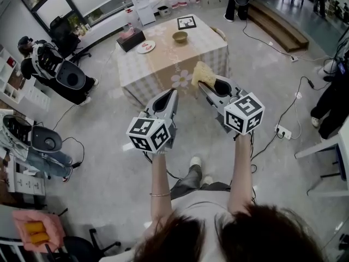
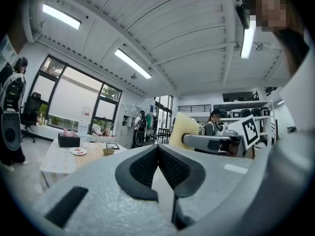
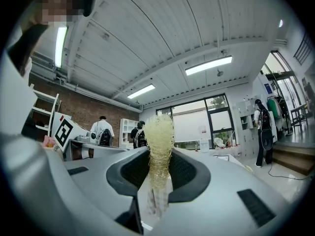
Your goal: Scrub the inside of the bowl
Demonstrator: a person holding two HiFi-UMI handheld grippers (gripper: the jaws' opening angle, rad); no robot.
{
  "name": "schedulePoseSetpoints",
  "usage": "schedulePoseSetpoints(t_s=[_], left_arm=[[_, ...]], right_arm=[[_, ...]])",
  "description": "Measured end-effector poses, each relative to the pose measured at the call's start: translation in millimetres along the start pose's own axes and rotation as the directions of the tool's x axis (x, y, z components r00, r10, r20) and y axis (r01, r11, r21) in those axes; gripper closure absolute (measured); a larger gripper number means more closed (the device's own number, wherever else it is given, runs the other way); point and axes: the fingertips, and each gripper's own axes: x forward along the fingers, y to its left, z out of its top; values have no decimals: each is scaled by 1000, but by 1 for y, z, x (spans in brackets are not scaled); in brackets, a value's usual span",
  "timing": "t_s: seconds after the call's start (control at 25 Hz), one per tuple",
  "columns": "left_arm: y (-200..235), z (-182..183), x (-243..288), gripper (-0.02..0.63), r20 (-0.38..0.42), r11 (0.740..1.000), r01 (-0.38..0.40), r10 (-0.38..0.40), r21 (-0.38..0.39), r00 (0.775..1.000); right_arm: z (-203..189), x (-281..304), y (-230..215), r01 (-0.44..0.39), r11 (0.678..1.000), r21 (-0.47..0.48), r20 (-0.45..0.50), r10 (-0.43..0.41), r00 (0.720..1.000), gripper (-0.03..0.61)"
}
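Both arms are stretched out forward, claws level and side by side, pointing at the table [image 1: 158, 67] from well back on the floor. The left claw [image 1: 172, 93] is fully closed, pads together with nothing between them; the right claw [image 1: 202, 85] is clamped on a yellowish fibrous scrub pad [image 1: 203, 73] that sticks out past its tips. The bowl [image 1: 180, 36] sits upright on the table near a marker card [image 1: 186, 22], plate [image 1: 145, 46] to its left, well apart from both claws.
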Motion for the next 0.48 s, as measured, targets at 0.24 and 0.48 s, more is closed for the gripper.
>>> schedulePoseSetpoints(t_s=[0.24, 0.48], left_arm=[[27, 0, 15, 601, 6, 1000, -17, 17, -17, 1000], [47, -6, 49, 601, -4, 1000, -2, 2, -31, 1000]], right_arm=[[-10, 26, -16, -4, 1000, 18, -15, 4, 1000, 483], [-21, 49, -46, 5, 1000, 20, -49, -4, 999, 483]])
